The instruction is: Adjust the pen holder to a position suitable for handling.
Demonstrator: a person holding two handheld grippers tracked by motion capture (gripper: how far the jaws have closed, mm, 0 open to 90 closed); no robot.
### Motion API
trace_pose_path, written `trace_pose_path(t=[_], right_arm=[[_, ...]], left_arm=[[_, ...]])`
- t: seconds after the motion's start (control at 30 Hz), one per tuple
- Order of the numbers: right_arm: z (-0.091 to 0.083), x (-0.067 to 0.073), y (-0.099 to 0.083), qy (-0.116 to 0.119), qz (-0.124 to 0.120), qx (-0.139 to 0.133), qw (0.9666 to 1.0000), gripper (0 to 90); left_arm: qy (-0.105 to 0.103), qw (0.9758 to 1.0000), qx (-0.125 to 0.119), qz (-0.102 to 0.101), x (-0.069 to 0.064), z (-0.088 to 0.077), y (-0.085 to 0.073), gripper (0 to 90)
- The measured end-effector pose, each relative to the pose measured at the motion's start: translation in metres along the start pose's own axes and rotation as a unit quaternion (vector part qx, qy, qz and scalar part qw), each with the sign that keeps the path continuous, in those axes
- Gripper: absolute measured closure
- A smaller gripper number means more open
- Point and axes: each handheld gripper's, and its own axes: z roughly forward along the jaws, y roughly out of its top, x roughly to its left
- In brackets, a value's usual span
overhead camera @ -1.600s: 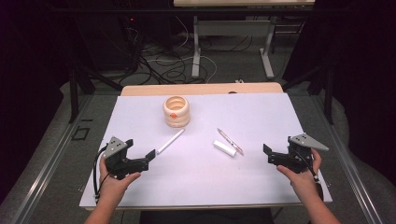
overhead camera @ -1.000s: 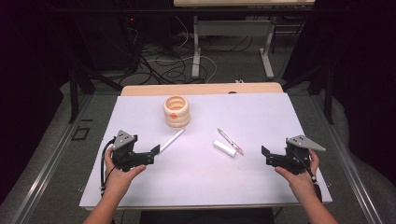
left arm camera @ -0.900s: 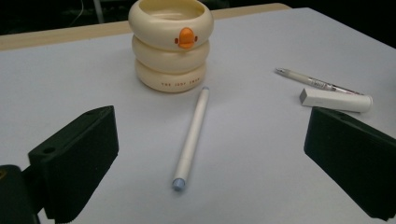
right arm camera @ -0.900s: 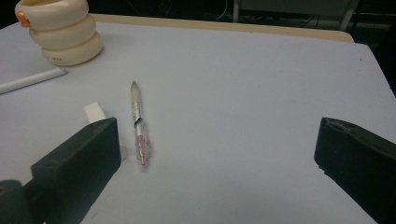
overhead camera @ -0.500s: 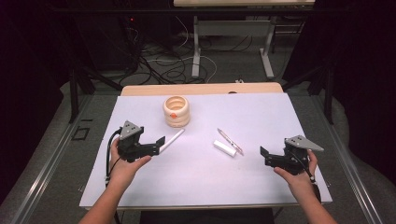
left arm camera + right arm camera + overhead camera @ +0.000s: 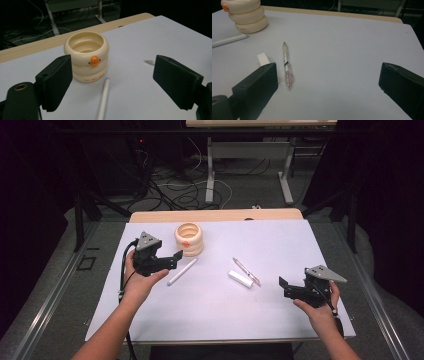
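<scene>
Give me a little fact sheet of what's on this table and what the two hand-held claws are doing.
Surface: white table
Holder: cream ringed pot, upright, orange dot on its side
Beside it: white pen, lying flat
Middle: clear pink pen and white eraser, side by side
Left gripper: jaws apart, just been closing, nothing between them, aimed at the pot
Right gripper: open, holding nothing

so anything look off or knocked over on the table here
Nothing stands out. The cream ringed holder stands upright, and the white pen, the clear pen and the white eraser lie flat and apart on the white sheet, with nothing spilled or broken. Both grippers are open and empty.
</scene>
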Motion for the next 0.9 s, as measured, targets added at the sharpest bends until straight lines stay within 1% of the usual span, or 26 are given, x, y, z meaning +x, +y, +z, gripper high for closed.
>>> trace_pose_path(t=[0.07, 0.17, 0.27, 0.37, 0.4, 0.43, 0.47, 0.5, 0.53, 0.67, 0.77, 0.83, 0.87, 0.9], right_arm=[[0.0, 0.0, 0.0, -0.001, 0.001, 0.004, 1.0, 2.2], [-0.001, 0.0, 0.0, -0.002, 0.002, 0.003, 1.0, 2.5], [0.0, -0.002, 0.0, 0.0, 0.002, 0.0, 1.0, 2.9], [0.0, -0.002, 0.0, 0.001, 0.002, 0.001, 1.0, 3.1], [0.0, -0.002, 0.0, -0.001, 0.005, 0.001, 1.0, 3.1], [0.0, -0.002, 0.0, -0.001, 0.01, 0.003, 0.9999, 3.3], [0.0, -0.002, 0.0, -0.001, 0.01, 0.003, 0.9999, 3.3], [-0.001, -0.002, 0.0, -0.001, 0.011, 0.002, 0.9999, 3.4], [-0.001, -0.002, 0.0, -0.001, 0.009, 0.002, 1.0, 3.5], [0.0, -0.003, -0.001, -0.001, 0.006, 0.004, 1.0, 3.7], [0.0, -0.002, -0.001, -0.002, 0.009, 0.004, 0.9999, 3.9], [0.001, -0.003, -0.001, -0.002, 0.01, 0.002, 0.9999, 4.0], [0.001, -0.003, -0.001, -0.002, 0.01, 0.002, 0.9999, 4.0], [0.0, -0.003, -0.001, -0.001, 0.011, 0.004, 0.9999, 4.1]], left_arm=[[-0.002, 1.0, 0.003, -0.004, 0.001, 0.004, 0.007, 16.6], [-0.004, 1.0, 0.0, -0.008, 0.001, 0.007, 0.012, 17.7], [-0.009, 0.9999, 0.006, -0.009, 0.001, 0.01, 0.02, 19.5], [-0.007, 0.9999, 0.011, -0.012, 0.002, 0.015, 0.026, 20.5], [-0.006, 0.9998, 0.01, -0.014, 0.002, 0.017, 0.028, 21.2], [-0.006, 0.9998, 0.014, -0.012, 0.002, 0.018, 0.03, 24.0], [-0.006, 0.9998, 0.013, -0.012, 0.003, 0.02, 0.032, 24.0], [-0.004, 0.9998, 0.014, -0.012, 0.003, 0.022, 0.034, 26.7], [-0.005, 0.9998, 0.014, -0.012, 0.003, 0.023, 0.035, 27.4], [-0.013, 0.9998, 0.011, -0.007, 0.003, 0.033, 0.044, 28.4], [-0.014, 0.9998, 0.012, -0.002, 0.003, 0.036, 0.048, 28.4], [-0.015, 0.9999, 0.006, 0.001, 0.003, 0.04, 0.053, 28.4], [-0.015, 0.9999, 0.007, 0.0, 0.003, 0.042, 0.055, 28.4], [-0.013, 0.9998, 0.011, 0.004, 0.004, 0.044, 0.057, 28.4]])
